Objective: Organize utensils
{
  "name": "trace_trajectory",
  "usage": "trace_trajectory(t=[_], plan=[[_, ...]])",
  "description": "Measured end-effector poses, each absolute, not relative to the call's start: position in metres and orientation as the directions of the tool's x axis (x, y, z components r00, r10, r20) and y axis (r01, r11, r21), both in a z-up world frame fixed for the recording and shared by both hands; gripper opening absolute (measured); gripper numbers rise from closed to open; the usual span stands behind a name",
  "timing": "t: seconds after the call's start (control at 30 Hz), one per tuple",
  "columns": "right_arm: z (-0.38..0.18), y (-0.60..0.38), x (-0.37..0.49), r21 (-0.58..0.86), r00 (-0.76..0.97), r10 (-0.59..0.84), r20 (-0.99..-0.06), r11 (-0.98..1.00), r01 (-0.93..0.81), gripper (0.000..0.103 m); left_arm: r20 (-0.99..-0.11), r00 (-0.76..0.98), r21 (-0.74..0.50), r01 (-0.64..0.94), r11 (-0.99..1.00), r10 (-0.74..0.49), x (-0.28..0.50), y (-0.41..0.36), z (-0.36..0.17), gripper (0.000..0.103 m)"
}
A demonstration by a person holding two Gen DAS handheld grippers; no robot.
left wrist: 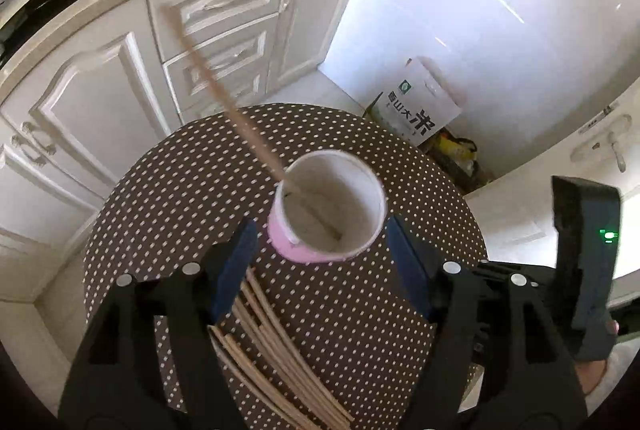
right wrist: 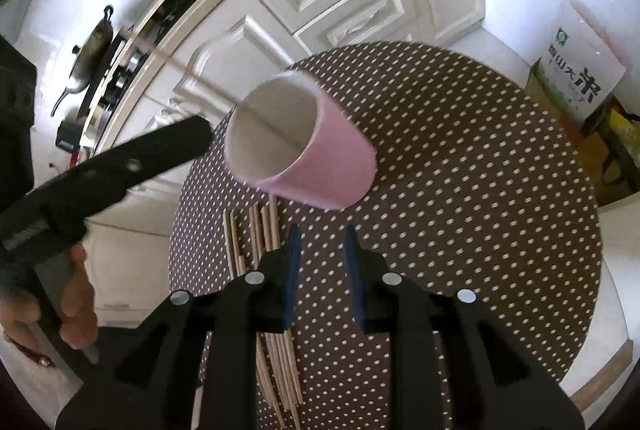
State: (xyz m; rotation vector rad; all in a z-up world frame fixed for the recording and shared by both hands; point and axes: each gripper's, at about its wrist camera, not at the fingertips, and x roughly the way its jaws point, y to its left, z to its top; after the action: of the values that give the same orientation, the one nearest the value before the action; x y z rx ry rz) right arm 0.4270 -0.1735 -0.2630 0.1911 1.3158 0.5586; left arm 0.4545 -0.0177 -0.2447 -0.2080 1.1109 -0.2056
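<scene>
A pink cup (left wrist: 288, 244) with a white inside stands on the round dotted table (left wrist: 180, 190). One wooden chopstick (left wrist: 224, 102) leans in it, blurred, with its top pointing up and left. My left gripper (left wrist: 322, 250) is open just above the near side of the cup, a finger on each side, touching nothing. Several chopsticks (left wrist: 272, 350) lie in a bundle on the cloth below it. In the right wrist view the cup (right wrist: 332, 166) sits ahead of my right gripper (right wrist: 323, 258). Its jaws stand narrowly apart with nothing between them, over the chopstick bundle (right wrist: 280, 354).
White kitchen cabinets (left wrist: 100, 110) run behind the table. A rice bag (left wrist: 420, 106) stands on the floor to the right. A wok (right wrist: 88, 58) sits on the stove at the far left. A hand (right wrist: 76, 302) holds the left tool's black body (right wrist: 120, 166) left of the cup.
</scene>
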Motion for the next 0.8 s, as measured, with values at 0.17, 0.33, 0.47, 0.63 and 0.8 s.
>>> trace_trajectory(t=[0.17, 0.33, 0.47, 0.63, 0.8], plan=[[-0.277, -0.153, 0.412, 0.439, 0.091, 0.485, -0.87, 0.845, -0.306, 0.021, -0.864, 0.45, -0.27, -0.04, 0.962, -0.224, 0.425, 0.022, -0.251, 0.067], [-0.294, -0.131, 0.398, 0.412, 0.047, 0.452, -0.891, 0.847, -0.336, 0.021, -0.911, 0.373, -0.249, -0.159, 0.955, -0.175, 0.394, 0.057, -0.292, 0.067], [-0.31, -0.113, 0.39, 0.385, 0.008, 0.415, -0.91, 0.851, -0.358, 0.021, -0.939, 0.289, -0.255, -0.227, 0.94, -0.185, 0.376, 0.067, -0.33, 0.066], [-0.321, -0.098, 0.388, 0.344, -0.003, 0.369, -0.929, 0.862, -0.372, 0.021, -0.955, 0.235, -0.242, -0.253, 0.937, -0.183, 0.368, 0.067, -0.36, 0.055], [-0.327, -0.088, 0.389, 0.324, -0.004, 0.35, -0.937, 0.864, -0.386, 0.021, -0.969, 0.187, -0.207, -0.253, 0.945, -0.163, 0.366, 0.064, -0.381, 0.051]])
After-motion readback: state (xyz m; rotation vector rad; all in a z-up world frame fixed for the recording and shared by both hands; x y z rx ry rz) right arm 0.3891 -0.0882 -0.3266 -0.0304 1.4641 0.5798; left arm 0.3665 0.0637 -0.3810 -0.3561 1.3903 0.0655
